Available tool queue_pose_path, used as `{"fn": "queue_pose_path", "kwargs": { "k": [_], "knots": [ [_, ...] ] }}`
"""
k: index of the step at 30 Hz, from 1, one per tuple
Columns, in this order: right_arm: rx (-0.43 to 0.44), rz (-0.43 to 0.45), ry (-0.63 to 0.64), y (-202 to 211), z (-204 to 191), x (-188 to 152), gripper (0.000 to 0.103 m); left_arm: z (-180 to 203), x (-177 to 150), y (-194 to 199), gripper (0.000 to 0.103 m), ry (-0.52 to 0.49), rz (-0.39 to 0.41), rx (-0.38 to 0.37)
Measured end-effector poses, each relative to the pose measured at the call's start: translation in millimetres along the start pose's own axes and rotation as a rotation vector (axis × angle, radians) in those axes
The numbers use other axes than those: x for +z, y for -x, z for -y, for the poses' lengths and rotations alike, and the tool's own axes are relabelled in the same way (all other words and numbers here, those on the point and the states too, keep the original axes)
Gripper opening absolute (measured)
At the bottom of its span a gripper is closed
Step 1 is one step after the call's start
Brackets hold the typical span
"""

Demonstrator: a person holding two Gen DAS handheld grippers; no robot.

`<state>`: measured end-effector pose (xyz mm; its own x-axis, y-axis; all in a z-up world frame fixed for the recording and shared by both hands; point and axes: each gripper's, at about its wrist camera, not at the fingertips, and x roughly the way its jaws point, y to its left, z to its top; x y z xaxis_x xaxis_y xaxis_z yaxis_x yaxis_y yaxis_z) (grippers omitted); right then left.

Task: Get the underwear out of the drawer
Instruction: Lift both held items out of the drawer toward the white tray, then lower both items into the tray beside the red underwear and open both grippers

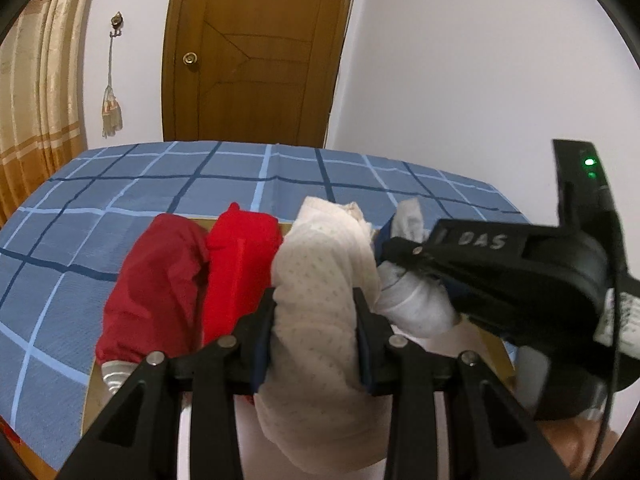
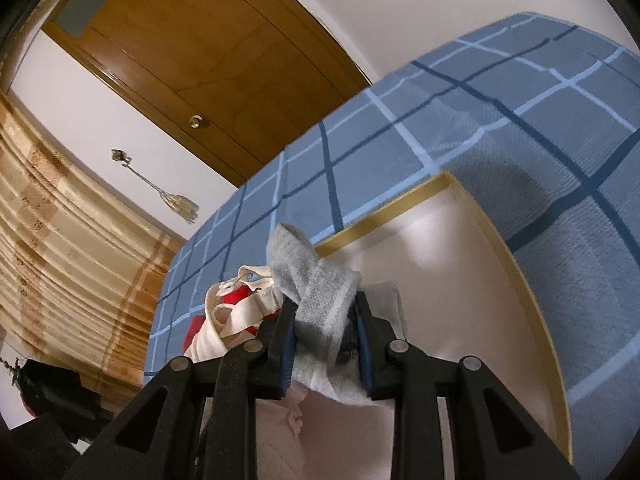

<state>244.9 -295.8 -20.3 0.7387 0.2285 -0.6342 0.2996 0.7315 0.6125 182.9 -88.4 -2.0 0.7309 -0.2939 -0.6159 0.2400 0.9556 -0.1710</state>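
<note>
In the left wrist view my left gripper [image 1: 316, 300] is shut on a cream dotted roll of underwear [image 1: 320, 280] standing in the open drawer [image 1: 500, 360]. Beside it stand a bright red roll [image 1: 236, 272] and a dark red roll [image 1: 156, 284]. My right gripper [image 1: 390, 246] comes in from the right, shut on a grey-white roll [image 1: 412, 308]. In the right wrist view my right gripper [image 2: 326, 304] pinches that grey-white roll [image 2: 316, 284] above the pale drawer bottom [image 2: 440, 264]; the cream roll [image 2: 232, 320] and a bit of red [image 2: 236, 298] show to its left.
The drawer sits against a bed with a blue checked cover [image 1: 160, 184]. Behind it are a brown wooden door [image 1: 256, 52], a white wall and a gold curtain [image 1: 36, 120] at the left. The drawer's wooden rim [image 2: 532, 280] curves along the right.
</note>
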Motion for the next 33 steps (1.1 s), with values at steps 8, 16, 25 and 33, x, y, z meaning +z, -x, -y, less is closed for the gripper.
{"fn": "queue_pose_path", "kwargs": {
  "k": [8,16,25,33],
  "knots": [
    [-0.036,-0.028,0.005,-21,4,2,0.029,4,1,-21,0.034,-0.014,-0.047,-0.011],
    [-0.052,-0.052,0.007,-36,5,2,0.029,5,2,-34,0.04,-0.026,-0.071,0.019],
    [-0.045,-0.075,0.016,-44,6,5,0.03,5,3,-35,0.042,-0.03,-0.076,0.023],
    [0.024,-0.067,0.03,-32,5,9,0.06,4,4,-22,0.084,0.0,-0.052,0.002]
  ]
}}
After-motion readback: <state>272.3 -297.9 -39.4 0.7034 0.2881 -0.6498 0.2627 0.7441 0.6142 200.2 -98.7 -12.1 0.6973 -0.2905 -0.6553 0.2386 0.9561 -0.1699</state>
